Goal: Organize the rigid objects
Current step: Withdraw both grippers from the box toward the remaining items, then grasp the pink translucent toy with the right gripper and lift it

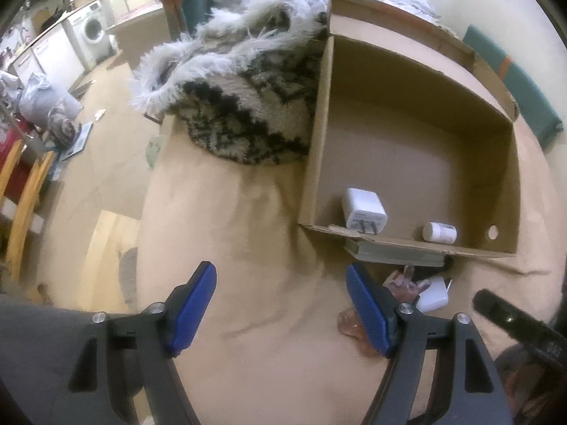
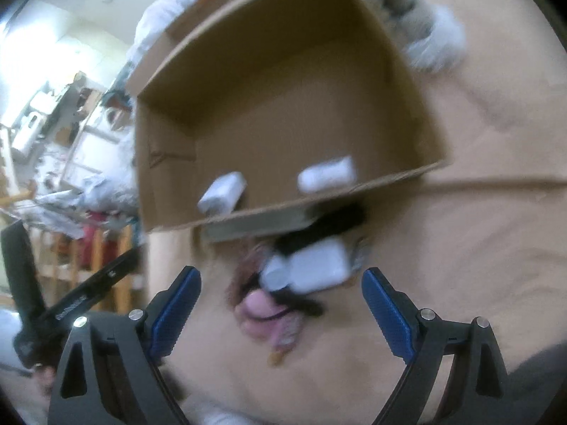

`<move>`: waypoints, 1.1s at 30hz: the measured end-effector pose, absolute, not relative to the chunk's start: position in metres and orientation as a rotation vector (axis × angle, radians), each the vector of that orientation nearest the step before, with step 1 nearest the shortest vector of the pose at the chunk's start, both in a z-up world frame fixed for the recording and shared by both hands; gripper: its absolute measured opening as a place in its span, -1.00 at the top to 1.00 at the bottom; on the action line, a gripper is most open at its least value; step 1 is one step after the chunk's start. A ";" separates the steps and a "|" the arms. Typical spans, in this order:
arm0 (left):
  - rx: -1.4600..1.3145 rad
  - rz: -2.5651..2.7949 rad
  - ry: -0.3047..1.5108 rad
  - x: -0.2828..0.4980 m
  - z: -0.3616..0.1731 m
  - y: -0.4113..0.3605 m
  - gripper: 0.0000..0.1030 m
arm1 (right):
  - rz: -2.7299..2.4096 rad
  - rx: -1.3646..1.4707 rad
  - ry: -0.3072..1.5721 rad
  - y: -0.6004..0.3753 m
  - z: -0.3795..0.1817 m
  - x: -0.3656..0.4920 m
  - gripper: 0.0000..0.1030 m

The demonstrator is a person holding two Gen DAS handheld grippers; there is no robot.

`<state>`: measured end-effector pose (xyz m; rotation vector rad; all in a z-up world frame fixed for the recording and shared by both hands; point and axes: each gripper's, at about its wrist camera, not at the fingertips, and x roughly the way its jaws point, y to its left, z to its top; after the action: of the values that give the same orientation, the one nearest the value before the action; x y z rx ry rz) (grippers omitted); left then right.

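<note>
**Both tongs spread over the bed, nothing pinched**

Left tongs: angled steeply down at the tan bed sheet, jaws spread wide, only bare sheet between them. Right tongs: also tilted down, jaws spread, hanging above a small pile of loose items just near of the cardboard box; no contact visible.

Count:
- 1 open cardboard box, on the bed.
- 2 white items inside, against its near wall: a plug adapter and a small bottle.
- 1 flat book-like slab under the box's near edge.
- Outside the box, in the pile: 1 white charger block, 1 black item, pinkish pieces too blurred to identify or count.

View differences: left view is sharp, shows a black-and-white fluffy blanket left of the box and a washing machine far left. Right view is motion-blurred but shows the pile fully; in the left view the right-hand finger hides most of it.
</note>
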<state>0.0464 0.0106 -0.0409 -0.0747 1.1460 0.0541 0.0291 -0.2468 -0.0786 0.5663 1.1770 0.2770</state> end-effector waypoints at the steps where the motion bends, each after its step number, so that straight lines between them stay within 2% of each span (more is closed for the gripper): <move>1: -0.083 0.055 1.147 0.047 -0.040 0.012 -0.42 | 0.312 0.578 1.192 -0.240 -0.081 0.033 -0.89; 4: -0.111 0.050 1.151 0.047 -0.039 0.016 -0.43 | 0.370 0.521 1.226 -0.216 -0.089 0.047 -0.64; 7: -0.114 0.056 1.152 0.047 -0.039 0.018 -0.42 | 0.365 0.449 1.271 -0.200 -0.105 0.063 -0.30; 8: -0.116 0.061 1.152 0.047 -0.039 0.020 -0.42 | 0.372 0.436 1.282 -0.196 -0.110 0.067 -0.07; 9: -0.118 0.063 1.153 0.048 -0.039 0.021 -0.42 | 0.382 0.423 1.289 -0.192 -0.113 0.071 0.03; 11: -0.130 0.068 1.157 0.048 -0.039 0.024 -0.43 | 0.405 0.387 1.280 -0.185 -0.114 0.074 0.03; 14: -0.148 0.068 1.166 0.050 -0.040 0.026 -0.42 | 0.461 0.369 1.264 -0.178 -0.113 0.077 0.18; 16: -0.151 0.063 1.168 0.051 -0.040 0.025 -0.42 | 0.484 0.367 1.262 -0.176 -0.110 0.078 0.19; 18: -0.148 0.058 1.166 0.051 -0.040 0.023 -0.42 | 0.519 0.346 1.269 -0.171 -0.108 0.078 0.32; 25: -0.137 0.072 1.162 0.050 -0.040 0.023 -0.42 | 0.660 0.294 1.276 -0.145 -0.099 0.080 0.32; 33: -0.153 0.108 1.167 0.052 -0.043 0.033 -0.43 | 0.661 0.214 1.372 -0.105 -0.135 0.077 0.32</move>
<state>0.0516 0.0330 -0.0425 -0.1526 1.1666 0.1084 0.0775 -0.1050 -0.1352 0.2143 1.3725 0.6609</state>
